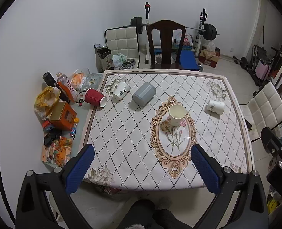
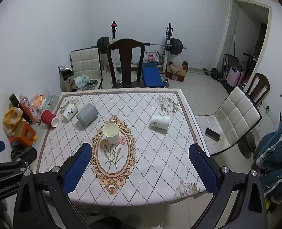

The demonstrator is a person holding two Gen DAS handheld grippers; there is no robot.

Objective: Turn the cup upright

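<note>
A cream paper cup (image 1: 176, 114) (image 2: 111, 133) stands upright at the table's middle, mouth up. A white cup with a leaf print (image 1: 215, 107) (image 2: 160, 122) lies on its side to the right. A grey cup (image 1: 144, 93) (image 2: 87, 114), a white cup with black script (image 1: 121, 91) (image 2: 70, 112) and a red ribbed cup (image 1: 95, 97) (image 2: 48, 118) lie on their sides at the far left. My left gripper (image 1: 142, 153) is open and empty above the near edge. My right gripper (image 2: 140, 152) is open and empty there too.
The table (image 1: 122, 152) has a diamond-pattern cloth. Bottles, bags and an orange box (image 1: 63, 116) crowd a side surface on the left. A dark wooden chair (image 1: 166, 45) stands behind the table, a white padded chair (image 2: 234, 118) at the right with a phone (image 2: 212, 134) on it.
</note>
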